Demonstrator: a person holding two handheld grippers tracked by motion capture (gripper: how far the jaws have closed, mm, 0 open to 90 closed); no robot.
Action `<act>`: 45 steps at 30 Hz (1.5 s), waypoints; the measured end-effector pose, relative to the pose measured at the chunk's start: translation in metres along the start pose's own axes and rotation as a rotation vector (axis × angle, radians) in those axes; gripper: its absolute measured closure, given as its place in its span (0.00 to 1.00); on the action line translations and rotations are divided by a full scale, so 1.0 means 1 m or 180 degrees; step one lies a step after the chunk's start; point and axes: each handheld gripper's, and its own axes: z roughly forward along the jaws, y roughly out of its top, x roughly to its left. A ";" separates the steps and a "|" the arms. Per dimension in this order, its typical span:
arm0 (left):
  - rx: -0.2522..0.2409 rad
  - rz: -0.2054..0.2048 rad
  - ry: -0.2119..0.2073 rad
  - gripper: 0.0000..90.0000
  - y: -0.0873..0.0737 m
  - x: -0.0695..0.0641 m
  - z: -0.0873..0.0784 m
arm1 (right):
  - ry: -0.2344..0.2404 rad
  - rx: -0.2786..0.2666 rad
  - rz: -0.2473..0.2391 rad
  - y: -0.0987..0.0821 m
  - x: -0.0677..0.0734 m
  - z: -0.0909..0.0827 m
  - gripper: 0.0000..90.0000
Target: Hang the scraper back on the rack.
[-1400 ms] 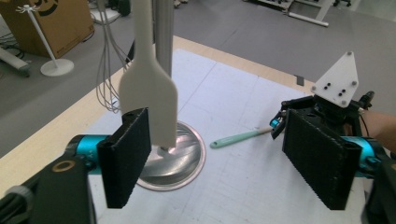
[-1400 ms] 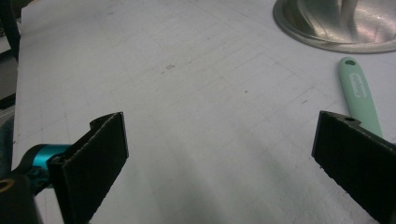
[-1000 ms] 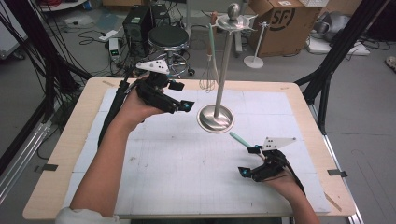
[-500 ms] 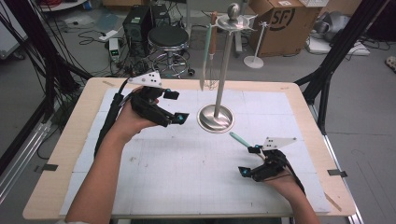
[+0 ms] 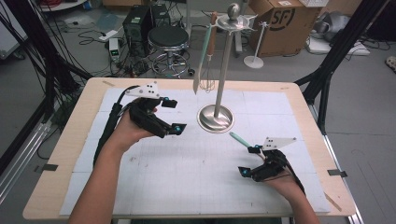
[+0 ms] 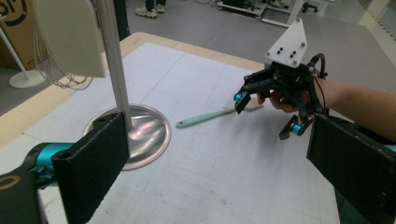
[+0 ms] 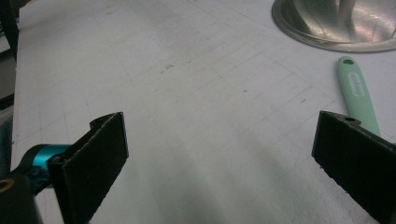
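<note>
A metal stand (image 5: 215, 117) with a round base rises at the table's back middle. From its top hang a mint-handled spatula (image 5: 201, 70) and a whisk (image 5: 208, 81). My left gripper (image 5: 175, 115) hovers left of the base, open and empty; its jaws have just been opening. In the left gripper view the pole (image 6: 114, 70) and spatula blade (image 6: 70, 37) are close ahead. A mint-handled utensil (image 5: 240, 139) lies flat on the mat. My right gripper (image 5: 248, 161) rests open right next to it, with the handle (image 7: 357, 93) just beyond its right jaw.
A white gridded mat (image 5: 196, 177) covers the wooden table (image 5: 56, 186). Behind the table stand a stool (image 5: 170, 39), a computer case and a cardboard box (image 5: 280, 21). Black frame posts flank both sides.
My left gripper has dropped lower and drawn back from the stand toward the person, its jaws spreading wider. The right hand has stayed still.
</note>
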 end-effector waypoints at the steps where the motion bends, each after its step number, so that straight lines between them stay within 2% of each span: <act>1: 0.0007 0.0005 -0.0011 0.07 -0.001 0.000 0.000 | 0.0000 0.0002 -0.0002 0.000 0.000 0.000 0.03; 7: -0.0001 0.0019 -0.0012 0.04 -0.010 -0.003 0.001 | -0.0005 0.0007 -0.0004 0.000 0.000 0.000 0.03; 9: -0.0010 -0.0020 -0.0012 0.03 -0.013 -0.003 0.001 | -0.0008 0.0006 0.0004 0.000 0.000 0.000 0.03; 16: -0.0002 -0.0013 -0.0030 0.03 -0.023 -0.003 0.000 | -0.0005 0.0007 0.0002 0.000 0.000 0.000 0.03; 18: 0.0020 -0.0011 0.0011 0.03 -0.027 -0.004 0.000 | -0.0005 0.0009 0.0002 0.000 0.000 0.000 0.03; 24: 0.0020 -0.0041 0.0011 0.03 -0.036 -0.006 0.000 | -0.0014 0.0016 -0.0020 0.000 -0.001 0.000 0.03; 29: 0.0051 -0.0061 0.0085 0.03 -0.050 -0.010 0.003 | -0.0002 0.0013 -0.0007 0.000 0.000 0.000 0.03; 34: 0.0015 -0.0105 0.0167 0.03 -0.066 -0.014 0.003 | -0.0004 0.0012 -0.0009 0.000 0.000 0.000 0.03; 40: -0.0029 -0.0147 0.0194 0.03 -0.082 -0.018 0.006 | -0.0007 0.0012 -0.0017 0.000 0.000 0.000 0.03; 45: 0.0046 -0.0138 0.0273 0.03 -0.087 -0.023 0.010 | -0.0007 0.0029 -0.0022 0.000 0.000 0.001 0.03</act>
